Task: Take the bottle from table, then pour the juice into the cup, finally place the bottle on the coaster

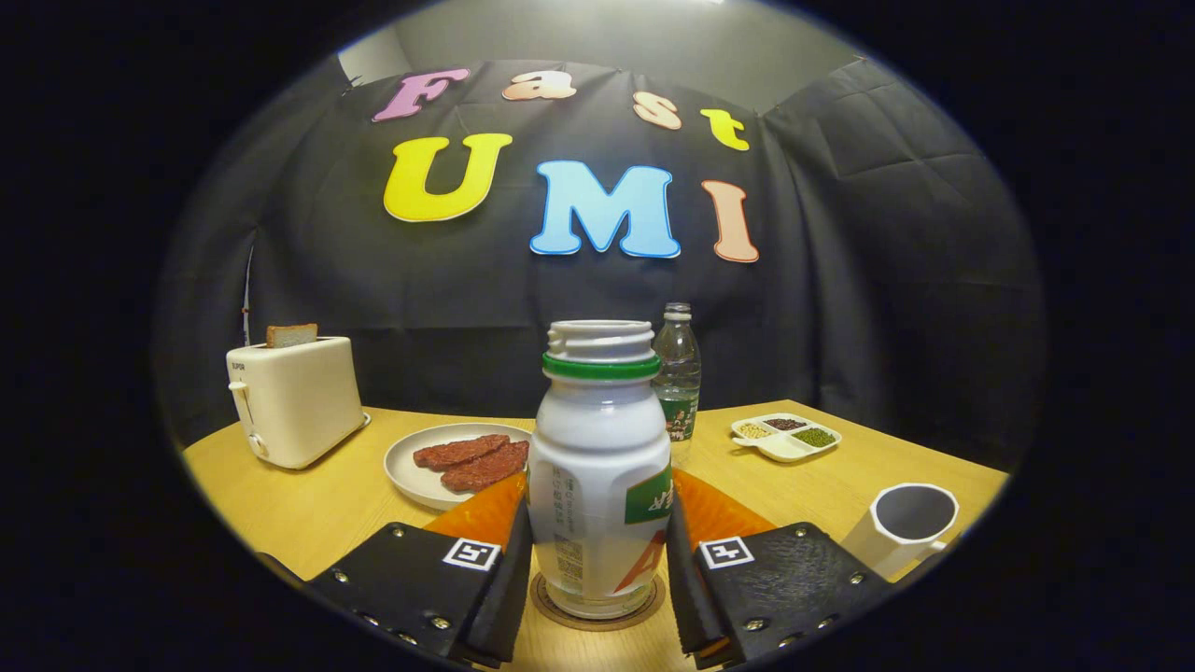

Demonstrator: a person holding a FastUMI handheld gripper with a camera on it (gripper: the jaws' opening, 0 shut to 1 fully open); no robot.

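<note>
A white juice bottle [597,448] with a green neck ring and no cap stands upright on a round brown coaster [597,623] on the wooden table [308,504]. My gripper [597,551] has one finger on each side of the bottle's lower body, and both press against it. A white cup [910,527] stands to the right, beyond the right finger, and its inside is hidden from me.
A plate of reddish meat slices [462,462] lies just beyond the left finger. Farther left stands a cream toaster [294,401] holding a slice of bread. Behind the juice bottle are a clear water bottle [678,373] and a divided dish of beans [786,436].
</note>
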